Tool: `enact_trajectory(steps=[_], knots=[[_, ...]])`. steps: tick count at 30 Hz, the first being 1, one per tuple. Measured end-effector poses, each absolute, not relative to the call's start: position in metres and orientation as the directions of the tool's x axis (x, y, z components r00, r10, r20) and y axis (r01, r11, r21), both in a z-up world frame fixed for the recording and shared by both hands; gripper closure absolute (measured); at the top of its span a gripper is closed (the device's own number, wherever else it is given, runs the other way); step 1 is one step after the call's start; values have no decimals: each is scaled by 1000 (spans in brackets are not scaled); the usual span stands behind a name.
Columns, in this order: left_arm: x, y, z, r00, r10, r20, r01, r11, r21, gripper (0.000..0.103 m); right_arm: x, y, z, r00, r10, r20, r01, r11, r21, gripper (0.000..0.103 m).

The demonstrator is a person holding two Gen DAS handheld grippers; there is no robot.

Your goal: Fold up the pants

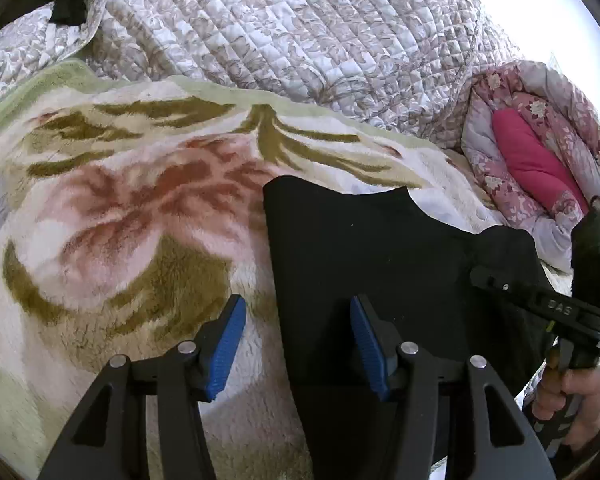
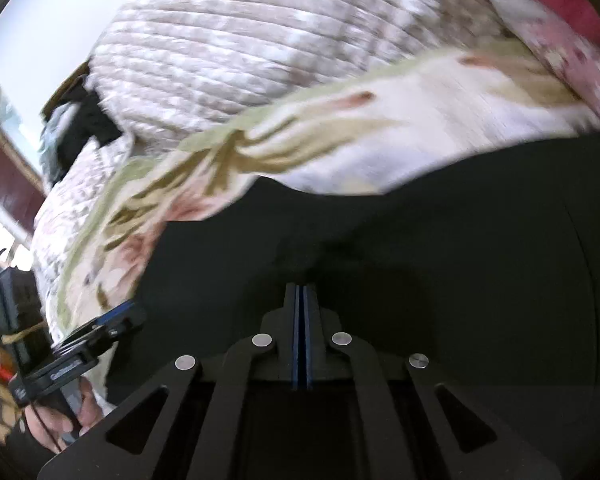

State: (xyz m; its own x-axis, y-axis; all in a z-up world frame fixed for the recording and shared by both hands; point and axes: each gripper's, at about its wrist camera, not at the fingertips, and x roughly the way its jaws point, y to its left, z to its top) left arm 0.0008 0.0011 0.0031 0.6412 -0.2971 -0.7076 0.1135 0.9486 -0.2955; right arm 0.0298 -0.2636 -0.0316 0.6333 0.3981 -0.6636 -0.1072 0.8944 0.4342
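A big quilted bedspread, grey-white with a faded leaf print, is heaped across the back of the bed. In front of it lies a plush blanket, cream with a pale green border and large pink and olive flowers, spread flat as the working area. Off to the right side a pink flowered comforter is bundled up with a solid magenta cushion tucked in its folds.

The black pants lie on the plush blanket, near the person, their far edge running straight across the floral pattern with a small notch toward the right.

The left claw hangs over the left edge of the pants with its blue pads standing wide apart; one pad is above the blanket, the other above the black cloth, and neither presses on anything. The right claw has its blue pads pressed flat together over the pants; whether any cloth is pinched at the tips I cannot tell. A hand grips the right tool's handle at the blanket's near edge.
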Motion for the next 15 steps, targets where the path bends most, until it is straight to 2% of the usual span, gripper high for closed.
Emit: enact_trajectory(steps=[6, 10, 15], knots=[[-2, -1, 6, 646, -300, -702, 133, 950, -283, 46, 20, -272, -27, 641, 462, -613, -116, 848, 517, 103], [-9, 2, 14, 665, -298, -684, 133, 950, -284, 46, 11, -272, -17, 669, 478, -570, -150, 837, 526, 80], [-24, -6, 20, 662, -356, -660, 195, 932, -307, 46, 10, -258, -19, 635, 487, -600, -193, 852, 488, 79]])
